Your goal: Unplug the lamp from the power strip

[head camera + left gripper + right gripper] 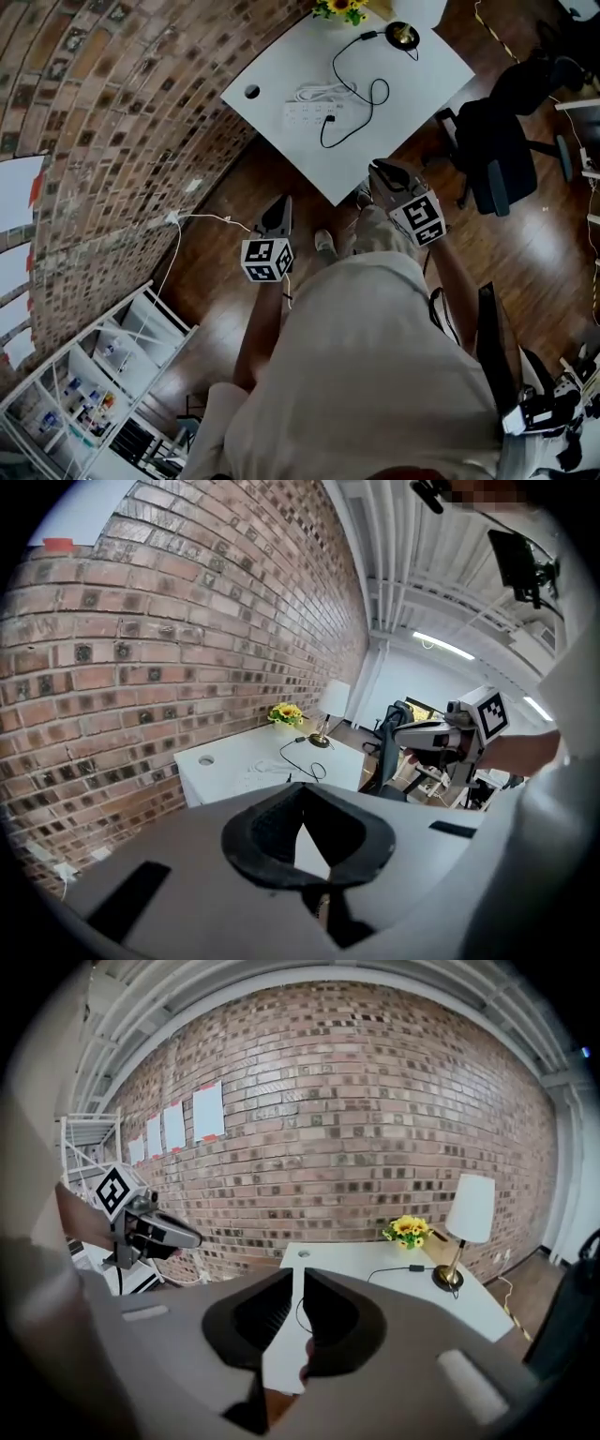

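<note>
Over the dark wood floor (234, 253) the left gripper (281, 208) has its fingers closed tip to tip, empty. The right gripper (380, 171) holds its fingers a narrow slit apart with nothing between them. Both point at the white tabletop (281, 80), well short of it. On the tabletop lies the white power strip (314, 112), with the black plug (329, 119) of the looping cord (361, 89) seated in it. The cord leads to the lamp (402, 36) at the far edge, beside yellow flowers (342, 7). A black office chair (497, 150) stands right of the tabletop, a white shelf (103, 375) stands left of the person, and a brick wall (112, 112) runs behind.
</note>
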Available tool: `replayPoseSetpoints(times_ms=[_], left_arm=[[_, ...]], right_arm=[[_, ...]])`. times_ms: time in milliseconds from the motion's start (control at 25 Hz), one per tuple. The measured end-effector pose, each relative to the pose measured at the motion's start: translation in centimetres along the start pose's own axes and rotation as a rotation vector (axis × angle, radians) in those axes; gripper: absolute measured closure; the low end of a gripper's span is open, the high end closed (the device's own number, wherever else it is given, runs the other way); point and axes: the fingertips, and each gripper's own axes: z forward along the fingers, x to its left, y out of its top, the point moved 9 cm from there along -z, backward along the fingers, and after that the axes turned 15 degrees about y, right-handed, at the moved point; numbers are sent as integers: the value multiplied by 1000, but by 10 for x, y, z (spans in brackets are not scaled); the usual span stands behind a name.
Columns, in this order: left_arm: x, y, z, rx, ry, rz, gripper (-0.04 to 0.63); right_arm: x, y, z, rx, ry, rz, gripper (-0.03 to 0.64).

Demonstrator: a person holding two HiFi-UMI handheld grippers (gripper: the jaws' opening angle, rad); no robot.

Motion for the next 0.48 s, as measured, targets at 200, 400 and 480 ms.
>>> replayPoseSetpoints(times_ms=[200,400,480], left_arm=[[-19,19,43,37,40,-14,589],[-35,31,57,56,97,-25,589],[-38,34,59,63,133,-25,589]], right_arm=[[-60,12,9,35,58,-46,591],[-107,23,15,46,102,-62,587],[-122,27,20,41,129,-66,584]])
